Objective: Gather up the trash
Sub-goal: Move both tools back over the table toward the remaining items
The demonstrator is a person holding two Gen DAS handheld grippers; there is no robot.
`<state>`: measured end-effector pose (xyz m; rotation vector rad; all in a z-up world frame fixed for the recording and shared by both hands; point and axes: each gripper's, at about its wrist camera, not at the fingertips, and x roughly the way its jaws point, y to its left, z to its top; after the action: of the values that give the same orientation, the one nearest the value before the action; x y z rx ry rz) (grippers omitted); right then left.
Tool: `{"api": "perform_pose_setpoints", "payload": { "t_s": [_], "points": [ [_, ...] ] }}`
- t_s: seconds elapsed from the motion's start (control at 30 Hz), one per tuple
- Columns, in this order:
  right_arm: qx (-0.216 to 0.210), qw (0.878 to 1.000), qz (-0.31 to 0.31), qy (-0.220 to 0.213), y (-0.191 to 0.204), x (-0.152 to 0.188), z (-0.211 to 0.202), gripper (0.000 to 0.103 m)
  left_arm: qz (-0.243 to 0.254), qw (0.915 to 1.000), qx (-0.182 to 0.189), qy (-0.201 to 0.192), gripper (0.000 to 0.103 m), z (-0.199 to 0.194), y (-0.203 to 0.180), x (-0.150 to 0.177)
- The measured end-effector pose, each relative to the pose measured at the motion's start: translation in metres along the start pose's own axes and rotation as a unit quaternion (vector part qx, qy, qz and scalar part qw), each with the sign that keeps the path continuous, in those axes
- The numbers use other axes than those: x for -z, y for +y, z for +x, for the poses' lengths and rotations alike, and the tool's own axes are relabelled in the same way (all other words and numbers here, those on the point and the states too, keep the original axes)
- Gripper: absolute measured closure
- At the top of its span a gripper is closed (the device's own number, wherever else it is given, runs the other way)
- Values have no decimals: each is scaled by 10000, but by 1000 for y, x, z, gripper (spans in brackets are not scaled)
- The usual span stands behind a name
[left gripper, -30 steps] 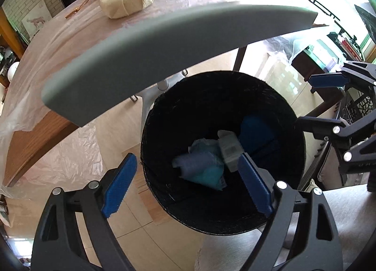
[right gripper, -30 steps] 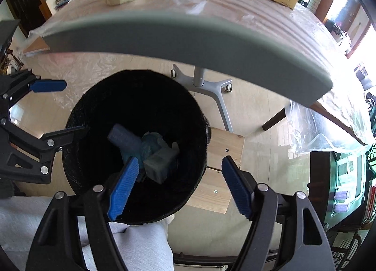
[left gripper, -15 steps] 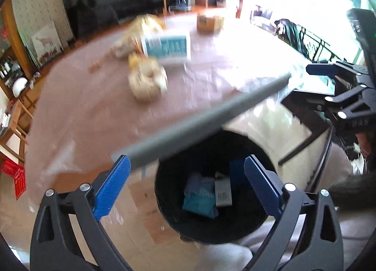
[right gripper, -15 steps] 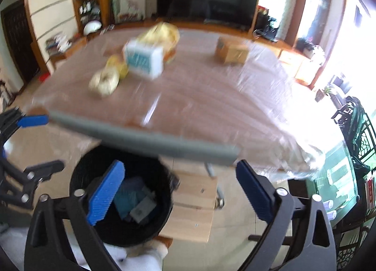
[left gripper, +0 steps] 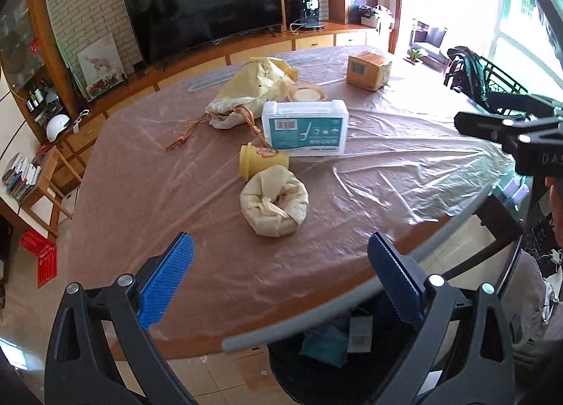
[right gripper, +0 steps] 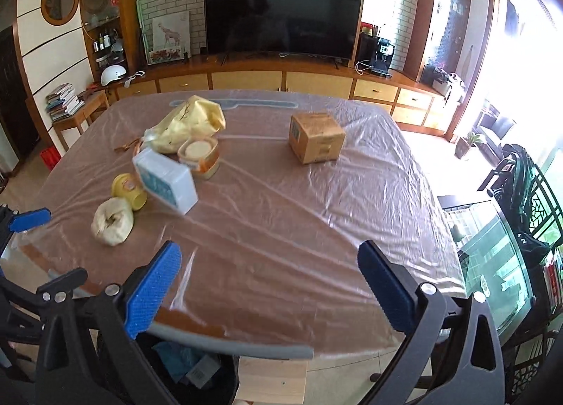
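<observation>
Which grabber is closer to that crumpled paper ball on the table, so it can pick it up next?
Probably the left gripper: the crumpled paper ball lies just ahead of its open jaws. For the right gripper, it sits far to the side.

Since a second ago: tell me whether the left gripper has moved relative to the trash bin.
Yes. The left gripper has risen away from the black bin: the bin filled its view before and now sits low under the table edge. Its jaws have just been opening, nothing between them.

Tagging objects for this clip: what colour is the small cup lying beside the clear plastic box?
Yellow cup, with a small printed picture; clearest in the left wrist view.
</observation>
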<state>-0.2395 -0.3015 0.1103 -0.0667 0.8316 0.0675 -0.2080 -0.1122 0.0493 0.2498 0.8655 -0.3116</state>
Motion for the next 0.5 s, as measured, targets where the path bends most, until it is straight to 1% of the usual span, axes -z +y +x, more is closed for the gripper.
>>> {"api": "perform_pose_setpoints", "payload": {
  "t_s": [0.1, 0.27, 0.5],
  "points": [
    [100, 9999, -21, 18, -3, -11, 12, 4, -8, 9999, -52, 109, 3, 12, 2, -5],
    [305, 9994, -96, 139, -14, -34, 45, 4, -140, 9995, 41, 271, 3, 30, 10, -13],
    [294, 9990, -7, 343, -32, -61, 88, 4, -330, 9983, 220, 439, 3, 48, 21, -21]
  ]
}}
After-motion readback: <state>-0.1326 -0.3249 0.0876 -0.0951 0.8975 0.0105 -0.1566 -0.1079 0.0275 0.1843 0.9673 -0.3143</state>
